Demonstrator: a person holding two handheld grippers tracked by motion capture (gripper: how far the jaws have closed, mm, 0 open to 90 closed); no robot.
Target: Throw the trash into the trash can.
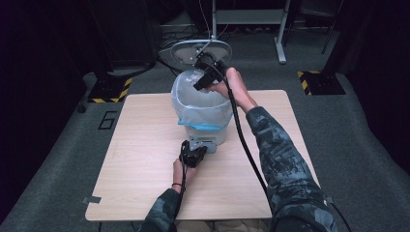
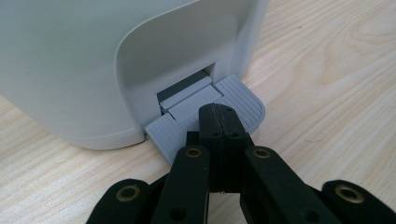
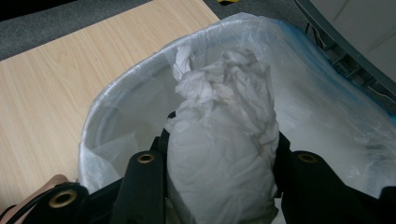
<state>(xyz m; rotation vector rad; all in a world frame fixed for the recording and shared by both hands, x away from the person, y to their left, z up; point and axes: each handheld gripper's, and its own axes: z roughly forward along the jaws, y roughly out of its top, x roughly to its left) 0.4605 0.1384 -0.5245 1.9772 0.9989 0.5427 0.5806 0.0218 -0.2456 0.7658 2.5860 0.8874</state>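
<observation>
Wooden table [image 1: 145, 159]: left claw [image 2: 218, 122] closed on bin pedal [image 2: 243, 100]; right claw [image 3: 219, 154] clamps crumpled tissue [image 3: 224, 121].

One pedal bin [image 1: 205, 116]; one bag liner [image 3: 327, 107]; one crumpled tissue wad [image 3: 224, 140]; one table [image 1: 145, 154]; two claws.

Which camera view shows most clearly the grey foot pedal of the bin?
The left gripper view: the pedal is close, with its ribbed surface plain, and the left gripper, jaws shut, presses on it. In the high view the pedal is small at the bin's base.
</observation>
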